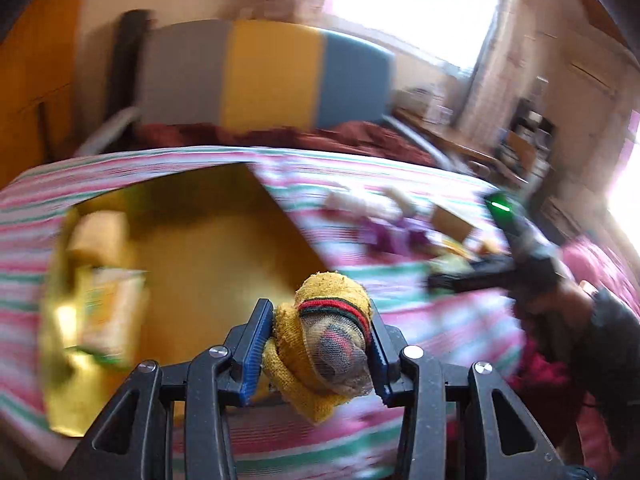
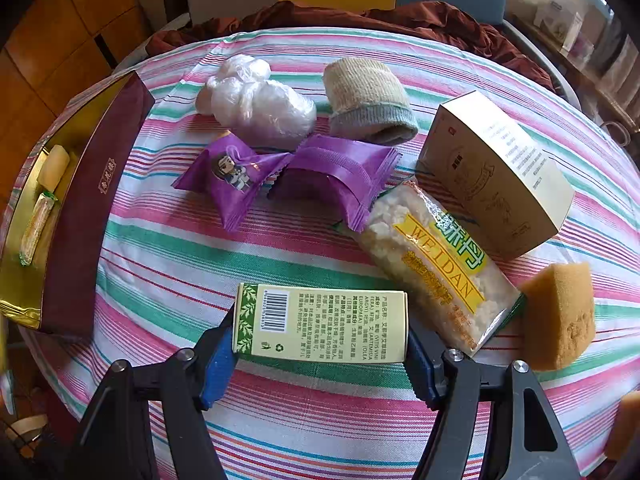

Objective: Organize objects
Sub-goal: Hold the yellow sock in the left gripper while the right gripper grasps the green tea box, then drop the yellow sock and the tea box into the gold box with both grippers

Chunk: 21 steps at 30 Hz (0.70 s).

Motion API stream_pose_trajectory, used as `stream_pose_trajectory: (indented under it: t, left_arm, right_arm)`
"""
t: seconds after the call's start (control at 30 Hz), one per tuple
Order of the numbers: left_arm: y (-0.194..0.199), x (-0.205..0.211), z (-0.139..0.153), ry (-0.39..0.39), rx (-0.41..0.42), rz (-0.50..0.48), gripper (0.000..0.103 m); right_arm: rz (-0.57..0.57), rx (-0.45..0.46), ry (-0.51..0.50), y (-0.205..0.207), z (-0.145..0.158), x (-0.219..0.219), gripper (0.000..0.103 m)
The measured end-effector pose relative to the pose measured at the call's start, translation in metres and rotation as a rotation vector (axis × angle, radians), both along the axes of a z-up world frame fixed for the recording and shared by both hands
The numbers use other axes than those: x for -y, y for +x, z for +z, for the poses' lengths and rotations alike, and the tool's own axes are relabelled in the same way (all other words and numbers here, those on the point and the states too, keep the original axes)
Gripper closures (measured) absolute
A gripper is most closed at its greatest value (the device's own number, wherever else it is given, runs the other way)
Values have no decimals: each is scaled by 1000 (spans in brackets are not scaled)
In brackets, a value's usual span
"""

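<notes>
- Left hand-held gripper point(image 1: 318, 344), bottom centre of the left wrist view, is clamped tight on a rolled yellow sock point(image 1: 324, 336) with a red and green band, pinched between the blue pads
- That sock hangs over the near edge of the open gold-lined box point(image 1: 192, 236), which fills the left middle of the blurred frame; a pale roll point(image 1: 98, 236) and a green-edged packet point(image 1: 108, 312) lie inside it at far left
- Right hand-held gripper point(image 2: 320, 344), bottom centre of its own view, has its fingers spread wide around a pale green carton point(image 2: 322, 322) with a barcode, one blue pad at each end; the carton lies flat on the striped bed cover point(image 2: 168, 264)
- Behind the carton, centre frame: two purple snack packs point(image 2: 288, 176) touching each other
- Upper centre: a white plastic-wrapped bundle point(image 2: 256, 100) and beside it a rolled beige and grey sock point(image 2: 368, 104)
- Right of centre: a clear WEIDAN snack bag point(image 2: 432, 264) lying diagonally against a cream box point(image 2: 496, 168)
- Lower right: a yellow sponge point(image 2: 560, 316) just beside the bag's end
- Left edge: the maroon-sided box point(image 2: 88, 216) again, its gold inside showing
</notes>
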<state>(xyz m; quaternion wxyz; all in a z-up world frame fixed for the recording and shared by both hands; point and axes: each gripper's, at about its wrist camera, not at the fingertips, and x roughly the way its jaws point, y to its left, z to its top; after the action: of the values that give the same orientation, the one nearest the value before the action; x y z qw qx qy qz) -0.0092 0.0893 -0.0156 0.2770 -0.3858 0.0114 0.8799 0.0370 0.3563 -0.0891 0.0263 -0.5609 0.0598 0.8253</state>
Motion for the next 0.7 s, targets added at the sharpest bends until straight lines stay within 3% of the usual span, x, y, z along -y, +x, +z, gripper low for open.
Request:
stream_pose_trajectory:
  t: [0.2, 0.33, 0.4, 0.5, 0.7]
  left_arm:
    - [-28, 60, -11, -145, -13, 236, 57]
    - [-34, 84, -28, -214, 16, 326, 52]
    - [-32, 92, -34, -227, 26, 350, 48]
    - [-25, 100, -35, -231, 19, 358, 34]
    - [-18, 112, -26, -175, 0, 381, 34]
  right_arm:
    - [1, -1, 4, 2, 1, -1, 31]
    - [1, -1, 5, 2, 1, -1, 31]
    - [1, 0, 6, 2, 1, -1, 31]
    - [1, 0, 5, 2, 1, -1, 31]
    - [-30, -11, 30, -1, 2, -4, 32]
